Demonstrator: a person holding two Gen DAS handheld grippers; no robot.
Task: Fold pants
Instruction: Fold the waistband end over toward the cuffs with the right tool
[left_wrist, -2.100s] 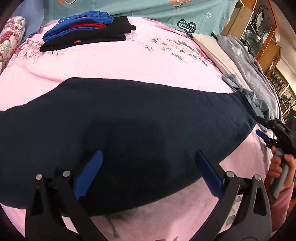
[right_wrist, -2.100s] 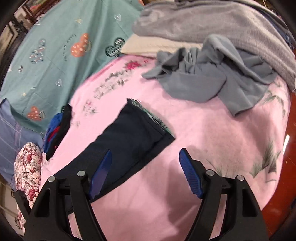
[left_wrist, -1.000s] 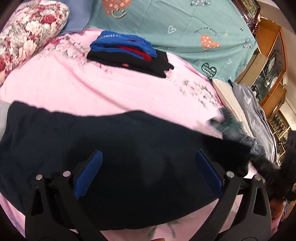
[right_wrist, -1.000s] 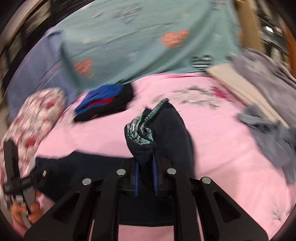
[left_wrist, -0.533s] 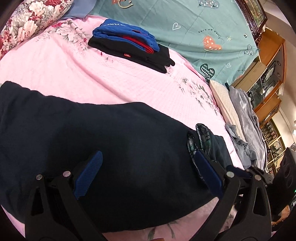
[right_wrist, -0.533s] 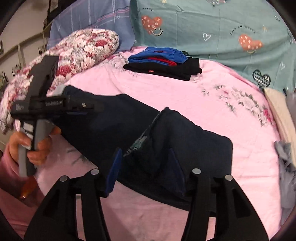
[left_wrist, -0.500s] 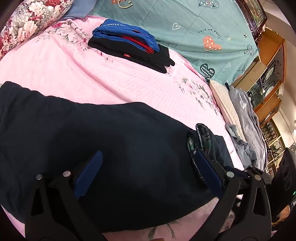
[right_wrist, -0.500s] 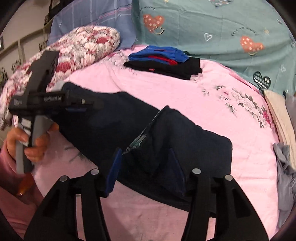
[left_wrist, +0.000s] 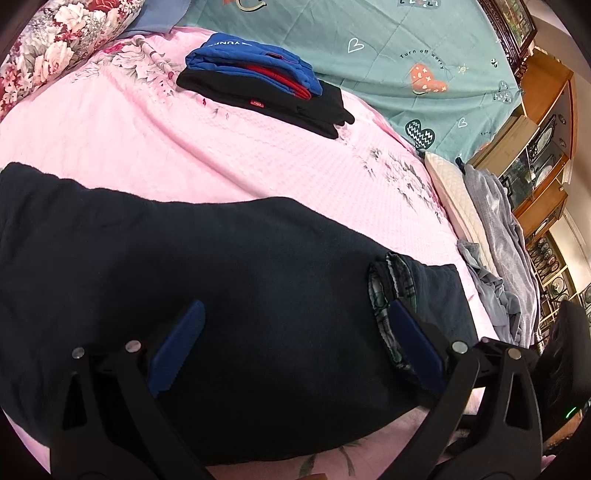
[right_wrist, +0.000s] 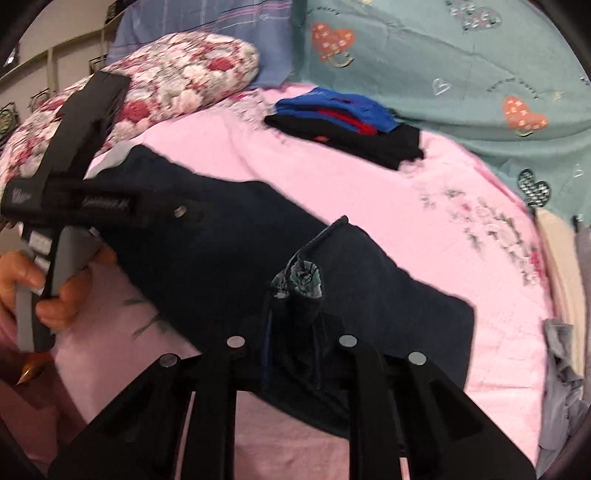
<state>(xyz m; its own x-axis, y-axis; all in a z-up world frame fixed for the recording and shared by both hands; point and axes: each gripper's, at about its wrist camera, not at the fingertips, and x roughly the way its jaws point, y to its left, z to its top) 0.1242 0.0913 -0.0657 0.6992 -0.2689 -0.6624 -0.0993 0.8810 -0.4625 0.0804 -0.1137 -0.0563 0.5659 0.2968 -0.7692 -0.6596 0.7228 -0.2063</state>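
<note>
Dark navy pants (left_wrist: 221, 280) lie across the pink bedspread (left_wrist: 184, 155). Their leg end is folded back over the middle, with green plaid lining (left_wrist: 380, 295) showing at the hem. My left gripper (left_wrist: 295, 343) is open and hovers over the pants, empty. In the right wrist view the pants (right_wrist: 229, 251) fill the middle. My right gripper (right_wrist: 291, 325) is shut on the pants' folded hem, with the plaid lining (right_wrist: 303, 277) bunched above its fingers. The left gripper's body and the hand holding it (right_wrist: 62, 221) show at the left.
A stack of folded clothes, blue, red and black (left_wrist: 258, 85), lies at the far side of the bed. A floral pillow (right_wrist: 166, 77) is at the left. A teal quilt (left_wrist: 369, 48) lies behind. Grey clothes (left_wrist: 491, 229) and a cream pillow lie at the right, before wooden shelves.
My right gripper had opened over the folded-back hem half a second ago and has now shut on it again. The left gripper stays open and has barely moved.
</note>
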